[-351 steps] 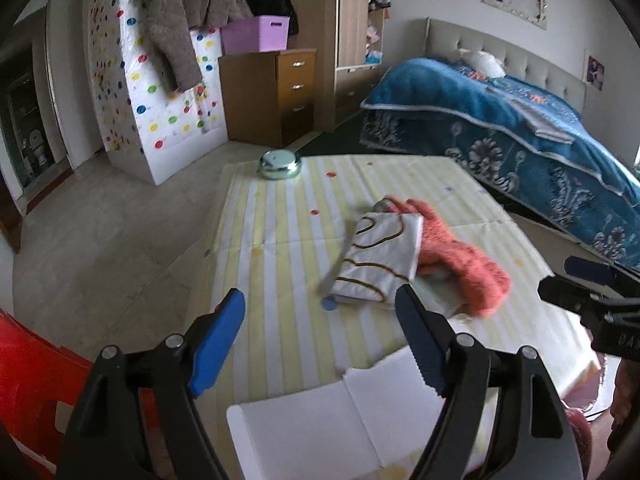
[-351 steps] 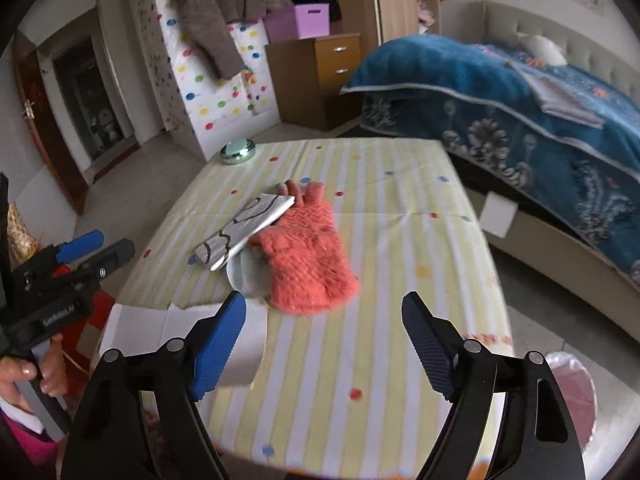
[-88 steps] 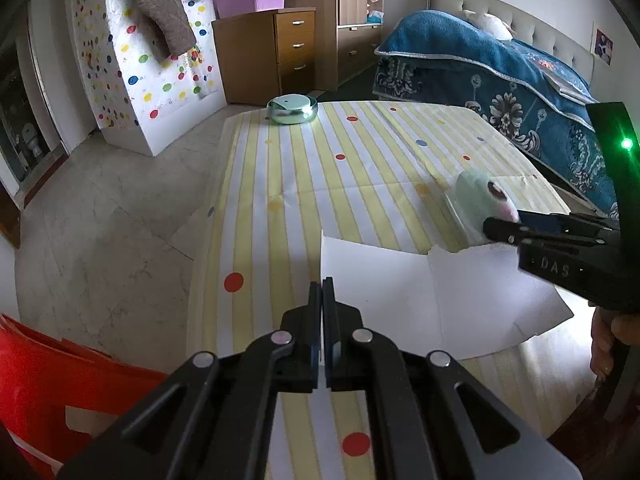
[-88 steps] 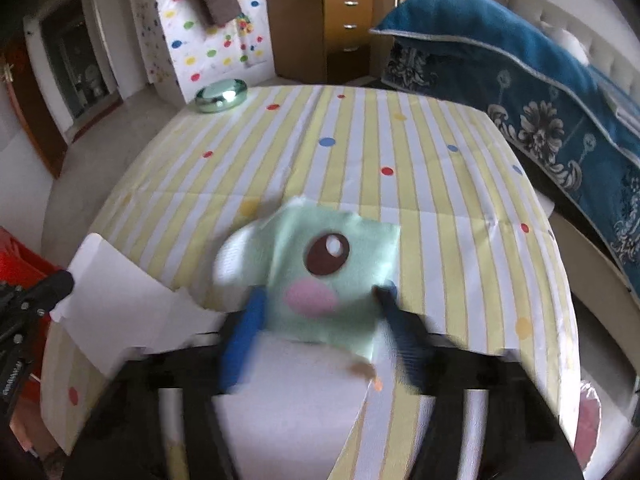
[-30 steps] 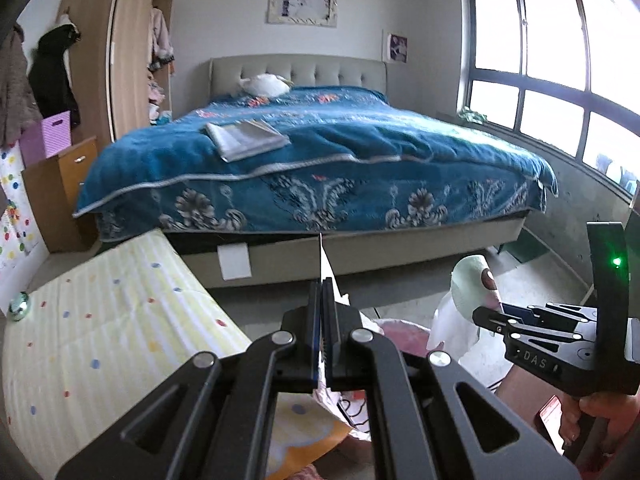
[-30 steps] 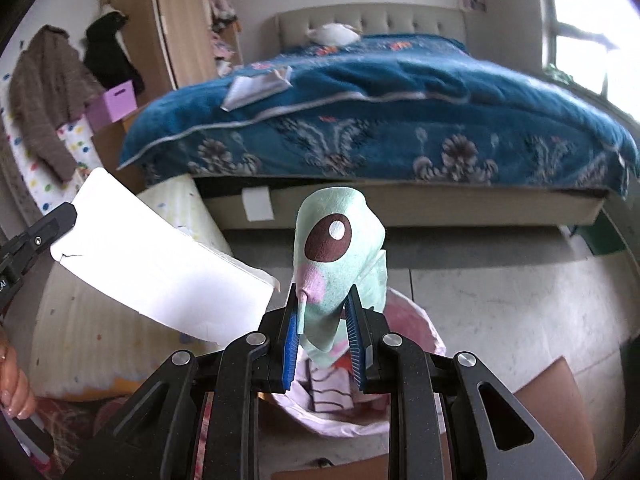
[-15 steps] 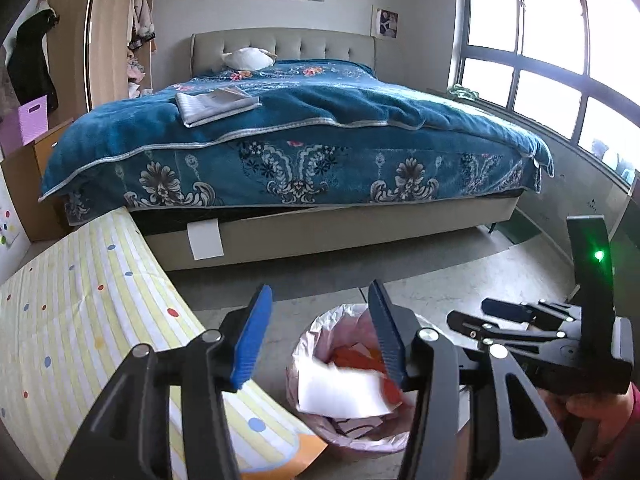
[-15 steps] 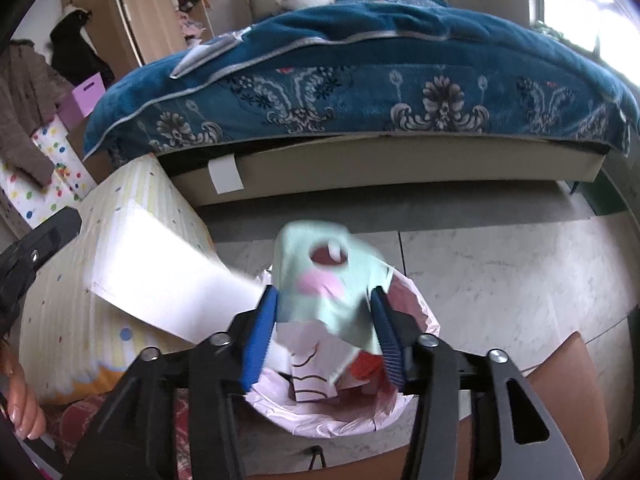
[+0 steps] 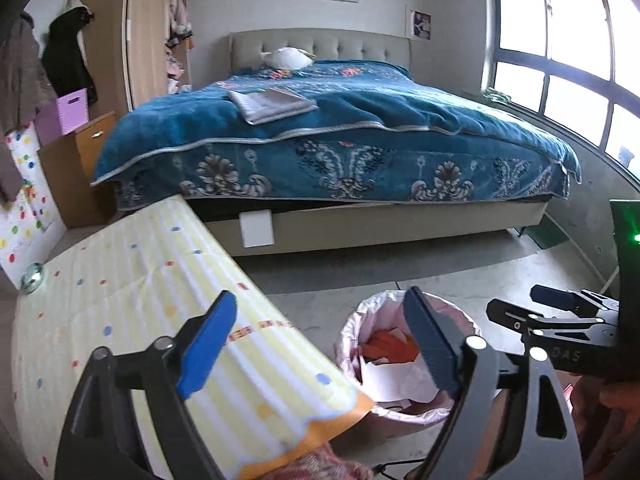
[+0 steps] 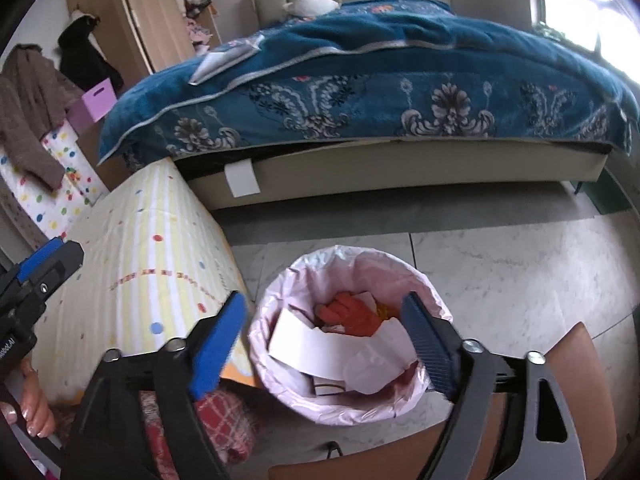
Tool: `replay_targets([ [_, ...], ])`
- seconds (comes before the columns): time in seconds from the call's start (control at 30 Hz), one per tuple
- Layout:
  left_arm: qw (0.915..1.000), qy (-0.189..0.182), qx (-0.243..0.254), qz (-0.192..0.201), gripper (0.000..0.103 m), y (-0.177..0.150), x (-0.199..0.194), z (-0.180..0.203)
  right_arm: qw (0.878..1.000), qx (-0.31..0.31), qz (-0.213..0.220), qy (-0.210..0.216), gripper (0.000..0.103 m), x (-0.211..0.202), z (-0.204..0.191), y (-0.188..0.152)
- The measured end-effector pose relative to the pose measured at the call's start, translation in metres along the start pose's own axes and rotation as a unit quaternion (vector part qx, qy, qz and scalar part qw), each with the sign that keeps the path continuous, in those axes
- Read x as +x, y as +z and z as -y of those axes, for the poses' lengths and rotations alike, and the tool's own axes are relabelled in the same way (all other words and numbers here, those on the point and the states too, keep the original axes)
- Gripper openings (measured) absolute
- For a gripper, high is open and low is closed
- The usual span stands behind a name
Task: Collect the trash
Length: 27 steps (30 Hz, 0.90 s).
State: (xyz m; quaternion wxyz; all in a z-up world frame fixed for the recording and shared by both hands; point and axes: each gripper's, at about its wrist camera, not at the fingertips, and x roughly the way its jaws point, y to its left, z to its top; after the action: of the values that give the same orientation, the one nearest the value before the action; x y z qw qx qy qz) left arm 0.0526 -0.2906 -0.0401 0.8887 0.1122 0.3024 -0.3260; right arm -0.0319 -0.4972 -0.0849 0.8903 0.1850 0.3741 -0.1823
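Note:
A waste bin with a pink liner (image 10: 424, 280) stands on the floor by the table's corner; it also shows in the left wrist view (image 9: 352, 332). Inside lie white paper (image 10: 320, 344) and an orange glove (image 10: 352, 316). My right gripper (image 10: 324, 340) is open and empty just above the bin. My left gripper (image 9: 316, 344) is open and empty above the table's corner, beside the bin. The right gripper (image 9: 560, 320) also shows at the right of the left wrist view, and the left gripper (image 10: 40, 264) at the left of the right wrist view.
The table with a yellow striped, dotted cloth (image 9: 132, 292) lies left of the bin. A bed with a blue cover (image 9: 340, 140) stands behind. A brown chair seat (image 10: 576, 400) is at the lower right. A small round metal tin (image 9: 33, 276) sits on the table's far end.
Both grippers swung from the table to the bin. The left let go of the white paper and the right let go of the green cloth; both dropped into the bin and both grippers opened.

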Motion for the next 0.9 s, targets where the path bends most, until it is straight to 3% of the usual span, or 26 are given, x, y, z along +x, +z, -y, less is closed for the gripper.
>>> replay_targets([
  [0.1,0.9999,0.014,-0.001,0.005,0.096,-0.002,-0.015,-0.01,1.0,-0.01,0.004,0.004,0.09,-0.008,-0.017,0.0],
  [0.27,0.9989,0.047,-0.006,0.003,0.096,-0.01,-0.039,-0.029,0.999,-0.028,0.003,0.025,0.093,-0.023,-0.04,0.001],
  [0.57,0.9937,0.093,-0.061,-0.011,0.096,-0.029,-0.088,-0.072,0.995,-0.084,0.027,0.045,0.097,-0.069,-0.105,-0.005],
  [0.7,0.9889,0.116,-0.092,-0.014,0.096,-0.041,-0.113,-0.098,0.992,-0.101,0.034,0.062,0.097,-0.081,-0.128,-0.011],
  [0.9,0.9738,0.177,-0.14,-0.033,0.096,-0.066,-0.149,-0.147,0.984,-0.147,0.03,0.099,0.097,-0.095,-0.169,-0.017],
])
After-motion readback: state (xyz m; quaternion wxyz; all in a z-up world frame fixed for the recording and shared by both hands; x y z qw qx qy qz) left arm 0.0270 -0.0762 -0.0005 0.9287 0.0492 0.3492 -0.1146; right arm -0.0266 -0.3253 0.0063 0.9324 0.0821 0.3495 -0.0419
